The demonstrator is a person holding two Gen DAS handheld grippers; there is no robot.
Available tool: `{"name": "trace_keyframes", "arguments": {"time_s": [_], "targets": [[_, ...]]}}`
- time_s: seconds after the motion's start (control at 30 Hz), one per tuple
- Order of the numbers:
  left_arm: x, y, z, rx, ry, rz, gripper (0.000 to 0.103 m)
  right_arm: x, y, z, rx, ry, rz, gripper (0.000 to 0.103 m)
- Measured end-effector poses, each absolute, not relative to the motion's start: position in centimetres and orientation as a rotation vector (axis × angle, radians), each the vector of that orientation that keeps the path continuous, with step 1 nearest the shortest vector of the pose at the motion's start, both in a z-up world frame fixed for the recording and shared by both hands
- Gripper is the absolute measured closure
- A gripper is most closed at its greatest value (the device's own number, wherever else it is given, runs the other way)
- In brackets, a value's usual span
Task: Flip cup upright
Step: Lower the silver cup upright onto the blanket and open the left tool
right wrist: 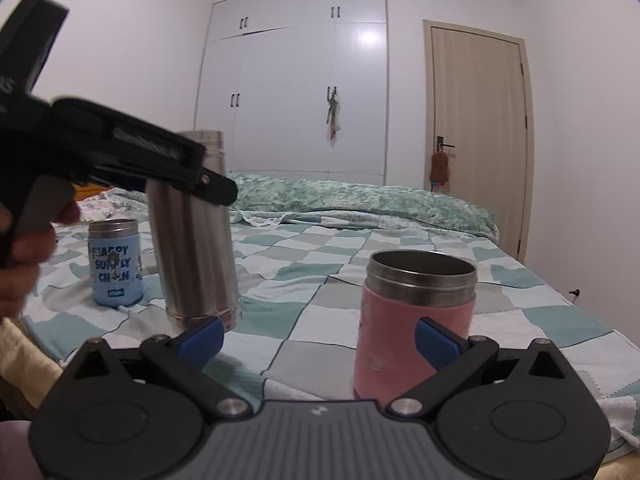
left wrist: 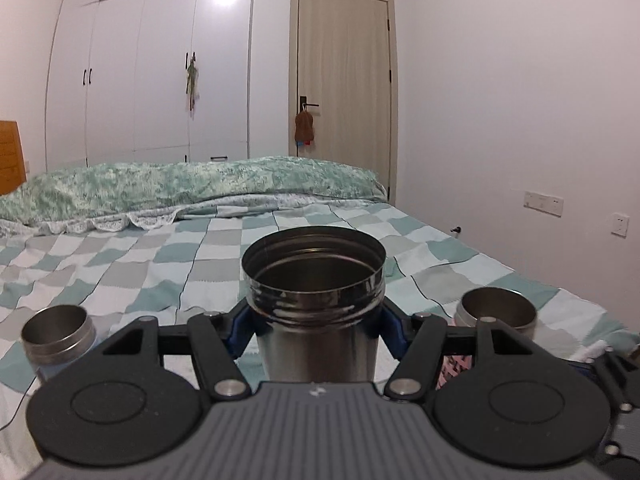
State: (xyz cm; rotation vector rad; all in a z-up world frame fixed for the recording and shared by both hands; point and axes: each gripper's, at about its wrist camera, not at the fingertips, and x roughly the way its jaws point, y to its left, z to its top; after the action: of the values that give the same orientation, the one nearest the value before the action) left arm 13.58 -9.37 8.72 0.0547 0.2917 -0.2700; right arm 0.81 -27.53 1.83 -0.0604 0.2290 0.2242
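While the left gripper (left wrist: 316, 330) clamps the steel cup (left wrist: 316, 308) (cylindrical, mouth up), the right gripper (right wrist: 318, 340) gapes

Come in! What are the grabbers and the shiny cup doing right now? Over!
Left tool shut on steel cup, mouth up. Right tool open, empty, near pink cup. Nothing in the way.

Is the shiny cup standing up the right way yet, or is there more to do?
Nearly done. The tall bare steel cup already stands mouth-up on the checked bedspread, but the left claw is clamped round it, so letting go is left. The short blue printed cup and the pink-sleeved steel cup stand upright too. The right claw is open, holding nothing.
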Motion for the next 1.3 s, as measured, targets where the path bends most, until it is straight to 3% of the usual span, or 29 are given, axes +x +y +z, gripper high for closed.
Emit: {"name": "trace_keyframes", "arguments": {"time_s": [0.27,0.5,0.53,0.6,0.93,1.3], "targets": [[16.7,-9.8,4.5,0.041,0.354,-0.248,0.04,0.8,-27.3,1.7,-0.071,0.226,0.212,0.001],[16.4,-9.4,4.3,0.029,0.329,-0.272,0.037,0.7,-27.2,1.7,-0.071,0.227,0.211,0.001],[16.2,-9.3,4.4,0.026,0.325,-0.274,0.034,0.7,-27.1,1.7,-0.071,0.228,0.21,0.001],[15.6,-9.0,4.8,0.013,0.302,-0.266,0.0,0.8,-27.1,1.7,-0.072,0.226,0.209,0.001],[7.8,-5.2,6.6,-0.024,0.107,-0.155,0.0,-0.4,-26.7,1.9,-0.068,0.157,0.202,0.0],[3.2,-1.5,3.8,-0.012,0.14,-0.02,0.0,-2.7,-25.6,2.1,-0.065,0.068,0.215,0.0]]}}
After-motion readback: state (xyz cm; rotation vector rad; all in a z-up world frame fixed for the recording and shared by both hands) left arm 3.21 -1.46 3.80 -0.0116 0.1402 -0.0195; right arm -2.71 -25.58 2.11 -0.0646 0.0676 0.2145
